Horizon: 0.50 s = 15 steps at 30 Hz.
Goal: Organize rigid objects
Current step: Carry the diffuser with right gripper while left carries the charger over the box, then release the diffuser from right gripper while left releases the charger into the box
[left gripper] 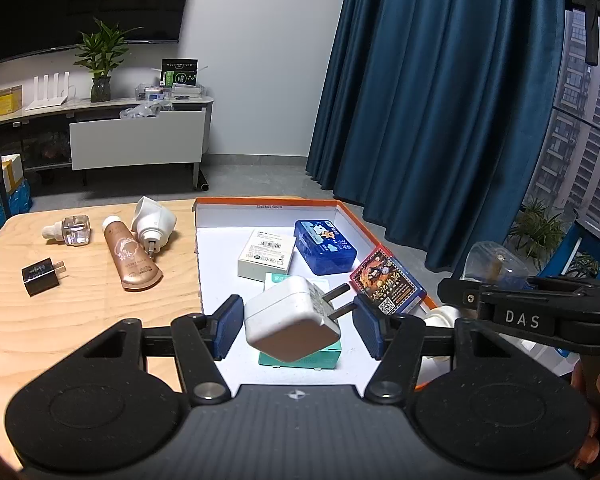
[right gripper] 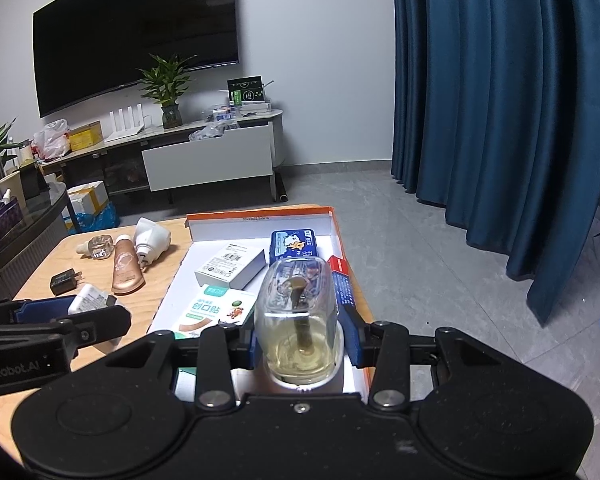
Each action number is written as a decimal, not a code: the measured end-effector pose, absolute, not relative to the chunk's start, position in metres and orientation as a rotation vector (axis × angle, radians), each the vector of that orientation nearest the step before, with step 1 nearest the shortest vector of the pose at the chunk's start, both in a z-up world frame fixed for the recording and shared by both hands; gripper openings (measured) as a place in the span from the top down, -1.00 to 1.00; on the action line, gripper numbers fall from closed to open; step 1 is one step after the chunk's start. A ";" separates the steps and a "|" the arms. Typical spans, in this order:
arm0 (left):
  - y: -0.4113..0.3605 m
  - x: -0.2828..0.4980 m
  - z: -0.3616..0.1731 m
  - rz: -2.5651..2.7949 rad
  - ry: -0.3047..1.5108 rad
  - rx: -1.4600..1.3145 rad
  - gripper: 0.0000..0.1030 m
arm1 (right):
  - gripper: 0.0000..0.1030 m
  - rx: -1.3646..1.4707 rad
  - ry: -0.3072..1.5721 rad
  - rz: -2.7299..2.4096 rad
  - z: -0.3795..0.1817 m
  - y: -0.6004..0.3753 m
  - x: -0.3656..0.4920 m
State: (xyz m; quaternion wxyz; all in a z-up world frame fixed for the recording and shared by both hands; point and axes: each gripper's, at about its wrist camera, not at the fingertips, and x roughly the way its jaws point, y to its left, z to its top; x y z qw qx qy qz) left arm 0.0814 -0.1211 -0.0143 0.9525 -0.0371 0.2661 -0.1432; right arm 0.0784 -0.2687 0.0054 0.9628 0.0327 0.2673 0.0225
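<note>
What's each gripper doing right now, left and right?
Left gripper: closed on the white plug adapter, held above the box.
Right gripper: closed on the clear liquid bottle.

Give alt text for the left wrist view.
The left gripper holds a white plug adapter over a white orange-edged box lid containing small boxes. On the wooden table to the left lie a rose-gold tube, a black charger and a clear refill bottle.
</note>
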 end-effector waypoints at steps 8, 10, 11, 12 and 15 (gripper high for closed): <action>-0.121 0.082 -0.017 -0.291 0.547 -0.075 -0.18 | 0.06 0.065 0.551 0.049 0.002 -0.268 0.083; -0.121 0.082 -0.018 -0.291 0.549 -0.076 -0.18 | 0.06 0.065 0.553 0.049 0.000 -0.268 0.083; -0.121 0.082 -0.018 -0.291 0.551 -0.075 -0.18 | 0.06 0.065 0.554 0.049 0.000 -0.268 0.084; -0.121 0.082 -0.019 -0.291 0.552 -0.075 -0.18 | 0.06 0.065 0.555 0.049 0.000 -0.268 0.085; -0.121 0.083 -0.020 -0.291 0.555 -0.076 -0.18 | 0.06 0.064 0.558 0.049 -0.002 -0.268 0.085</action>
